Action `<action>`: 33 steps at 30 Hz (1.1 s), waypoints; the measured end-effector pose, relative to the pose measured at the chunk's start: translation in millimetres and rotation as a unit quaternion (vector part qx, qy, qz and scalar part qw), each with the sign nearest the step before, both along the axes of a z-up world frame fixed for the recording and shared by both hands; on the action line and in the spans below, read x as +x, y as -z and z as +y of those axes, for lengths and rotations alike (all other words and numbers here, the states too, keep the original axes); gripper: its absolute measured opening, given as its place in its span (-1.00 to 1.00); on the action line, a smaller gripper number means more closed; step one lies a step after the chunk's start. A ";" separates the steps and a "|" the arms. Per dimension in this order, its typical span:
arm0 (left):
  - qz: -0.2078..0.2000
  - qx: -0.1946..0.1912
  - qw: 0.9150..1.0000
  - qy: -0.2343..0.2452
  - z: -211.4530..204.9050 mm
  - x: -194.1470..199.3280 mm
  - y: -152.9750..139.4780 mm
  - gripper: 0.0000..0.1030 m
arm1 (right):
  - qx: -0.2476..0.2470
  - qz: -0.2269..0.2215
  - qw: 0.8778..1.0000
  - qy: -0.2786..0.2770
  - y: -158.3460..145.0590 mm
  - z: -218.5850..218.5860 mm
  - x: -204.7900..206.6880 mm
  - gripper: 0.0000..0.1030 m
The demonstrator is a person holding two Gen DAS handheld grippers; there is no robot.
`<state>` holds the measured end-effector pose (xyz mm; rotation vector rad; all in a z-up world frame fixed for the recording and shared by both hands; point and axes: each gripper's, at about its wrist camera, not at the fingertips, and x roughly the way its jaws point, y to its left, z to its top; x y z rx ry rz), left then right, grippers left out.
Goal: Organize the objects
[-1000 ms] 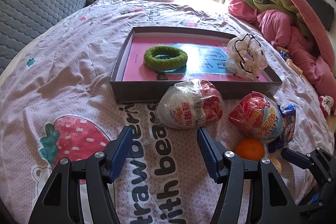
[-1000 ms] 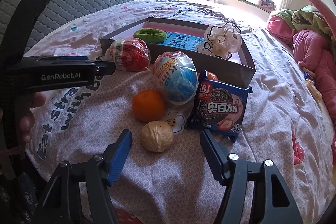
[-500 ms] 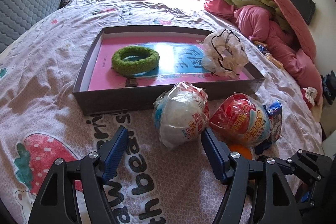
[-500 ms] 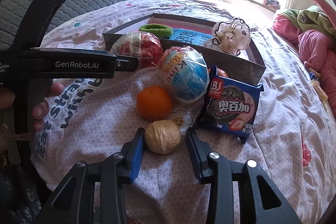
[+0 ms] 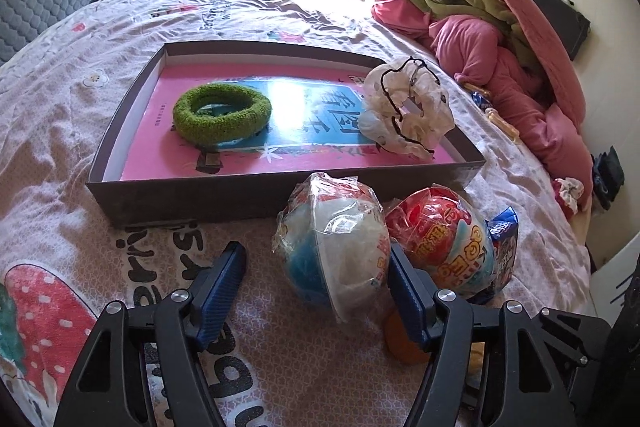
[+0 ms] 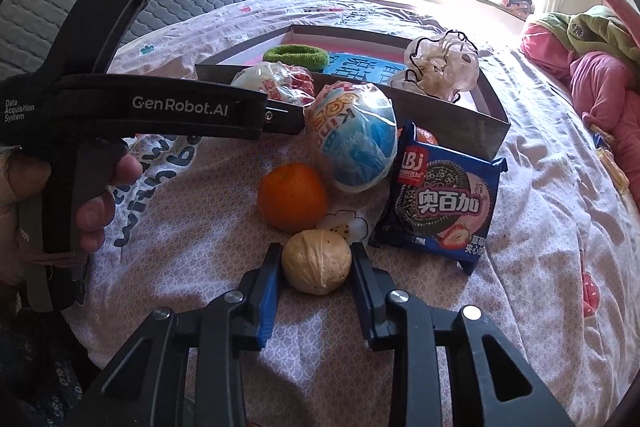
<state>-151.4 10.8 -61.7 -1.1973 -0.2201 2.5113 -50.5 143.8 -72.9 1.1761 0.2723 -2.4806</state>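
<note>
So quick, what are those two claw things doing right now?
Left gripper: closing around the wrapped toy egg, one pad clear.
Right gripper: closing on the walnut, pads at its sides.

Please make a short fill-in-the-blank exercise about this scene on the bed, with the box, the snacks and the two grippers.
1. The green ring lies inside the ____.
2. The right gripper is closing around the ____.
3. The orange lies on the ____, outside the box.
4. The wrapped toy egg between the left gripper fingers is white and ____.

Missing words: box; walnut; bed; blue
</note>
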 end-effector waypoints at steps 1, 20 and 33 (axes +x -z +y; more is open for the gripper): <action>-0.001 0.002 1.000 0.002 0.9 -0.4 0.1 0.34 | -0.001 0.000 1.000 0.000 -0.1 0.2 -0.1 -0.35; -0.004 -0.004 1.000 -0.012 2.8 8.5 -3.5 0.00 | -0.007 -0.002 1.000 0.003 -3.0 3.0 0.8 -0.35; 0.013 -0.018 0.999 -0.027 -2.6 33.1 -20.8 0.00 | -0.012 0.019 1.000 0.008 -18.4 5.8 6.6 -0.35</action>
